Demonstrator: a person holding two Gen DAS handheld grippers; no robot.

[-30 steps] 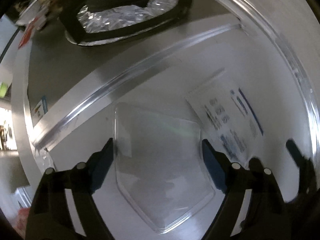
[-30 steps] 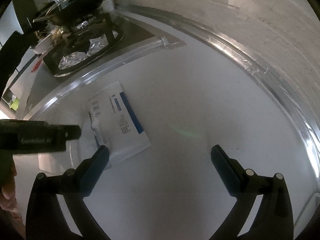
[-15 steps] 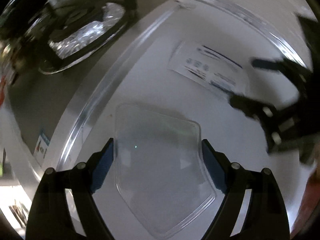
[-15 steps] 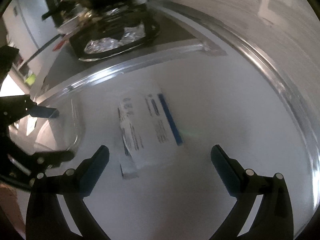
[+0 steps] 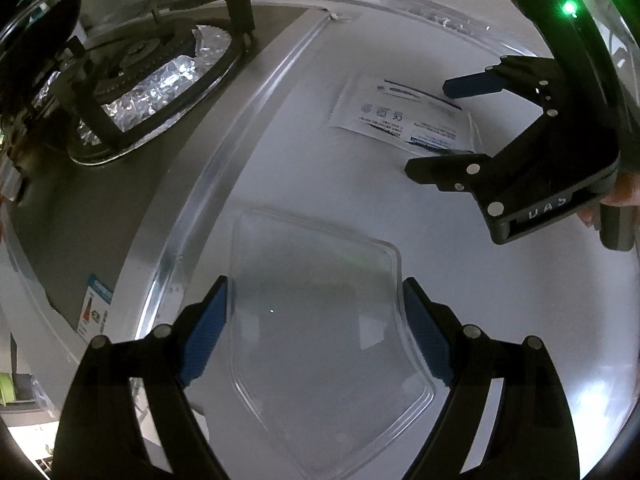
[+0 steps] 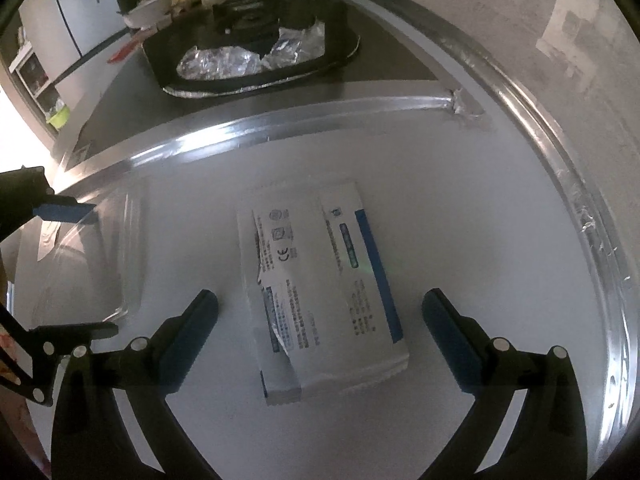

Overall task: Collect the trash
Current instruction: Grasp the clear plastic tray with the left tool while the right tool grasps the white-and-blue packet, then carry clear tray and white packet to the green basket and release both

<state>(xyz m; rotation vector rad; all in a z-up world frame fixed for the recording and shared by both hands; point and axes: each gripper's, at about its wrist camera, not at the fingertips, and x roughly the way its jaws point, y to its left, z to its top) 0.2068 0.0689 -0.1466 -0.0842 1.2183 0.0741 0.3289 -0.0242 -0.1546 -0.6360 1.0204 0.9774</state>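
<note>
A clear plastic tray (image 5: 320, 360) sits between the blue pads of my left gripper (image 5: 315, 284), which is shut on its two sides and holds it over the white counter (image 5: 500, 320). In the right wrist view the same tray (image 6: 100, 264) shows at the left edge, in the left gripper (image 6: 76, 272). A white packet with blue print (image 6: 320, 280) lies flat on the counter. My right gripper (image 6: 320, 296) hangs open above it, one finger on each side and neither touching. The left wrist view shows this packet (image 5: 400, 116) under the right gripper (image 5: 430, 128).
A gas stove lined with crumpled foil (image 6: 248, 56) stands beyond a shiny metal strip (image 6: 280, 116) that borders the white counter. A grey wall (image 6: 520, 40) runs along the back right. A hand (image 5: 624, 192) holds the right gripper's handle.
The right gripper has moved left until the packet lies between its fingers. The left gripper has rolled with the clear tray still in it, and the right gripper has come into its view.
</note>
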